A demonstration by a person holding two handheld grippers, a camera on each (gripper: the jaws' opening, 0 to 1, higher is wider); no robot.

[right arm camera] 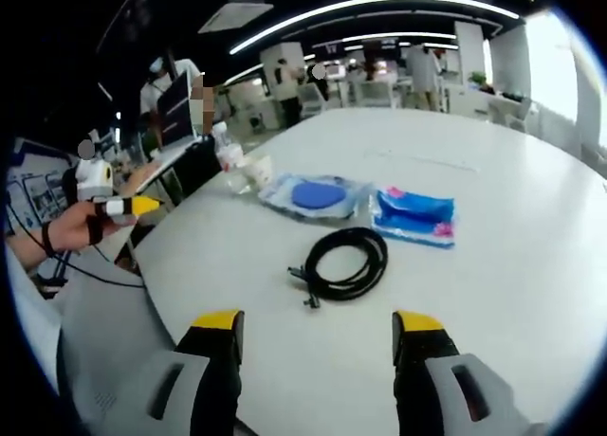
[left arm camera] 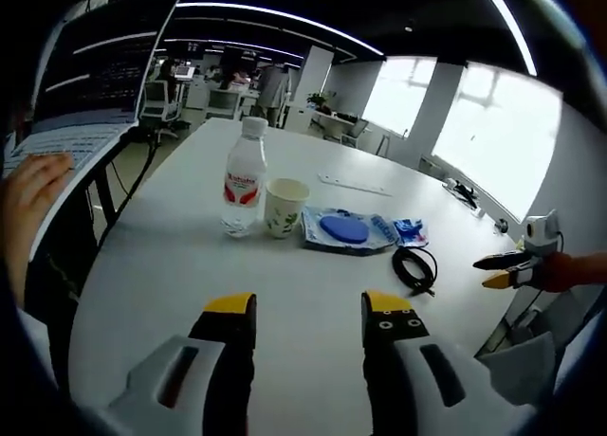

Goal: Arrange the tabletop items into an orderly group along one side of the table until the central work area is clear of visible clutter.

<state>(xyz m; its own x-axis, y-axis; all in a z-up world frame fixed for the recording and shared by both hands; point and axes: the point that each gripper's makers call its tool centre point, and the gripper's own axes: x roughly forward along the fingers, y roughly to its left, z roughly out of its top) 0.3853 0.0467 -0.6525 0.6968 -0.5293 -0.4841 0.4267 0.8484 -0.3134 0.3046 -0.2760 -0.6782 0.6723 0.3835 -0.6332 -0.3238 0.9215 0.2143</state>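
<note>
1. Left gripper: jaws spread wide, nothing between them, yellow-tipped, hovering over the near edge of the white table. It also enters the right gripper view at far left, held off the table's edge in a hand.
2. Right gripper: jaws likewise released and empty, above bare tabletop at the near side. In the left gripper view it comes in from the right, off the table's right edge; there its tips look close together, but its own view shows the wide gap.
3. Cable: black, wound in a flat coil, lying just beyond the right gripper's jaws. Loose plug end trails out toward the near left. In the left gripper view it sits right of centre.
4. Blue packet: flat, just beyond the cable on the right, long axis running left-right, pink print at its corners.
5. Clear pouch with a blue disc inside: flat, left of the blue packet, long axis left-right. In the left gripper view it touches or nearly touches the packet.
6. Paper cup: upright, mouth up, just left of the pouch.
7. Bottle: upright, long axis vertical, white cap on top, red label; just beside the cup on its left.
8. Ruler-like strip: flat, farther back on the table, long axis left-right.
9. Laptop: open, at far left off the table edge, a hand resting at its keyboard.
10. Background: office with desks, chairs, people; bright windows at right.
</note>
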